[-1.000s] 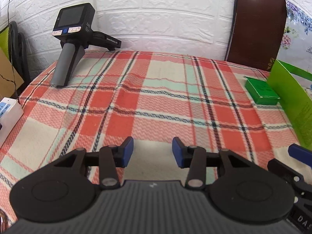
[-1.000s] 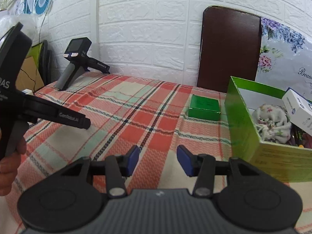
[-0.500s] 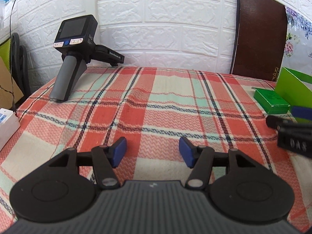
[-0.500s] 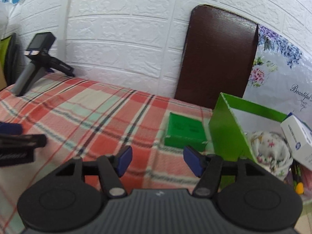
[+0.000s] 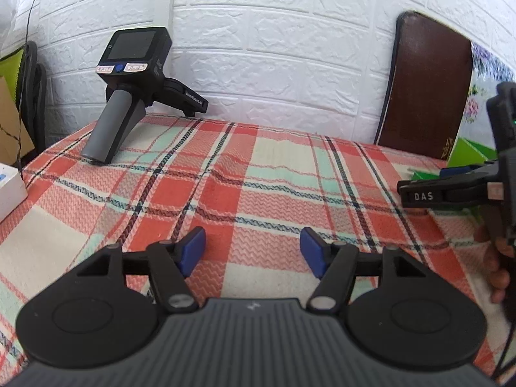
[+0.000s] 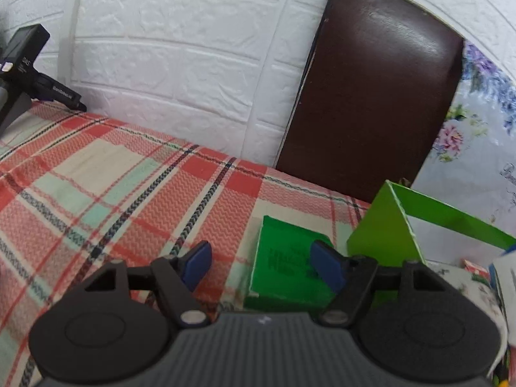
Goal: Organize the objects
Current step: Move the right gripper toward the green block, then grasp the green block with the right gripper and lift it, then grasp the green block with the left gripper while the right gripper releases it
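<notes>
A small flat green box point(image 6: 287, 262) lies on the plaid tablecloth, close beside the tall green open box point(image 6: 393, 225). My right gripper point(image 6: 262, 266) is open and hovers just over the small box, its right pad above the box's far right part. In the left wrist view the right gripper's side point(image 5: 451, 190) shows at the right edge, hiding most of the small box. My left gripper point(image 5: 253, 251) is open and empty above the middle of the cloth.
A spare handheld gripper device point(image 5: 129, 96) stands at the back left by the white brick wall. A brown chair back point(image 6: 371, 96) rises behind the table. A white power strip point(image 5: 9, 190) sits at the left edge. The tall box holds floral cloth point(image 6: 461, 287).
My right gripper has moved forward and right until it is over the small green box, and both grippers' jaws have opened wider. The left gripper has risen and tilted up a little.
</notes>
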`<state>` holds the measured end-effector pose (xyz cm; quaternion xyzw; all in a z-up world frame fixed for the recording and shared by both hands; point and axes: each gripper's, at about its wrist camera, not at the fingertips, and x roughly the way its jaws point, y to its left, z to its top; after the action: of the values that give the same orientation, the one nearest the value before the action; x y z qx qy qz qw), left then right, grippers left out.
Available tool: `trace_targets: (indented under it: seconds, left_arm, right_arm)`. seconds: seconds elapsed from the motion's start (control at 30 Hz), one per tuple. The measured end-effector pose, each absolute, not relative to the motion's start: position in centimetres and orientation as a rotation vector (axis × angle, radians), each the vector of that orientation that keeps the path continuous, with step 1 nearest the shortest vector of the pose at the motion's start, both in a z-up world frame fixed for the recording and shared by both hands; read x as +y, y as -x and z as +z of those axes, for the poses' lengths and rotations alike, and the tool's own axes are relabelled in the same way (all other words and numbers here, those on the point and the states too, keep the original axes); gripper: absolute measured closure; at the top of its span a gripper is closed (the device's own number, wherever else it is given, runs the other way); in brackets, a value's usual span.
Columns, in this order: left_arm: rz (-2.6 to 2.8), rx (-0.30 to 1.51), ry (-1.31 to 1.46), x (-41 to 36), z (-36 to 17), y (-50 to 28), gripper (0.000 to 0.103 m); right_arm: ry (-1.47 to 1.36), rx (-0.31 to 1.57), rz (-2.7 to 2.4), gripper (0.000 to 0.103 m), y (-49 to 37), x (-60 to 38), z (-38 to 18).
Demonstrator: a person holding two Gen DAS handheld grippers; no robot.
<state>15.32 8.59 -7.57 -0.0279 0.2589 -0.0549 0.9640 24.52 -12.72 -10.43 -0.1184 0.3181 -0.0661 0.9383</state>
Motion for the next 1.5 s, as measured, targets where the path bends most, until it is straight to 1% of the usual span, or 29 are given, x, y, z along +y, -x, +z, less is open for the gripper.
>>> trace_targets:
  seconds: [0.1,0.2,0.23,0.33,0.43,0.57,0.77,0.83,0.87,0.9,0.93,1.0,1.1,1.27,1.33,1.37,1.4,1.43,1.5]
  left_arm:
    - [-0.120,0.526,0.086,9.0,-7.6,-15.5,0.032]
    - [-0.127,0.520,0.093,9.1,-7.6,-15.4,0.032]
    - [-0.130,0.519,0.096,9.1,-7.6,-15.4,0.032]
    - [-0.134,0.523,0.110,9.3,-7.7,-15.6,0.032]
    - [-0.136,0.522,0.117,9.4,-7.7,-15.6,0.032]
    - [-0.137,0.521,0.118,9.4,-7.7,-15.5,0.031]
    - [-0.141,0.527,0.113,9.3,-7.8,-15.5,0.029]
    - [-0.143,0.534,0.103,9.1,-7.8,-15.6,0.028]
    - [-0.144,0.541,0.097,9.0,-7.8,-15.7,0.026]
    - [-0.145,0.550,0.088,8.9,-7.7,-15.7,0.025]
    - [-0.137,0.562,0.075,8.7,-7.6,-15.6,0.025]
    - [-0.125,0.595,0.071,8.5,-7.2,-14.7,0.026]
    - [-0.212,0.628,0.161,8.1,-6.1,-11.6,0.026]
    - [-0.384,0.733,0.174,4.6,-3.8,-7.6,0.026]
    - [-0.435,0.793,0.156,3.1,-3.4,-7.2,0.030]
    - [-0.465,0.824,0.152,2.5,-3.3,-7.1,0.035]
    - [-0.499,0.849,0.159,2.0,-3.3,-7.1,0.037]
    - [-0.526,0.871,0.164,1.5,-3.4,-7.0,0.037]
    - [-0.564,0.913,0.138,0.3,-4.1,-7.1,0.037]
  right_arm:
    - [0.243,0.699,-0.099,0.030,-26.4,-12.9,-10.2]
    - [0.221,0.812,-0.053,0.027,-28.9,-13.3,-9.6]
    - [0.190,0.877,-0.043,0.027,-29.9,-13.7,-9.3]
    - [0.073,1.054,-0.003,0.030,-31.4,-14.9,-8.6]
    - [0.074,1.087,0.041,0.033,-29.5,-14.8,-8.6]
    - [0.081,1.027,0.119,0.032,-22.8,-13.9,-9.2]
    - [0.116,0.872,0.248,0.026,-9.4,-12.9,-9.9]
    - [0.075,0.753,0.252,0.019,-5.9,-13.8,-9.1]
    - [0.054,0.683,0.239,0.008,-4.2,-14.3,-8.8]
    - [0.045,0.632,0.226,0.003,-2.8,-14.8,-8.7]
    - [0.052,0.602,0.215,0.003,-1.7,-15.0,-8.5]
    - [0.059,0.608,0.205,0.003,-0.5,-15.7,-8.8]
    - [0.012,0.629,0.200,0.003,0.4,-17.0,-9.6]
    - [-0.012,0.611,0.234,0.003,1.4,-17.7,-10.1]
    - [0.000,0.598,0.268,0.003,1.8,-17.2,-10.1]
    - [0.012,0.596,0.286,0.003,1.9,-17.0,-10.2]
    - [0.033,0.596,0.298,0.003,1.9,-16.6,-10.3]
    - [0.066,0.595,0.300,0.003,2.1,-16.1,-10.5]
    - [0.131,0.608,0.301,0.007,1.7,-15.3,-11.1]
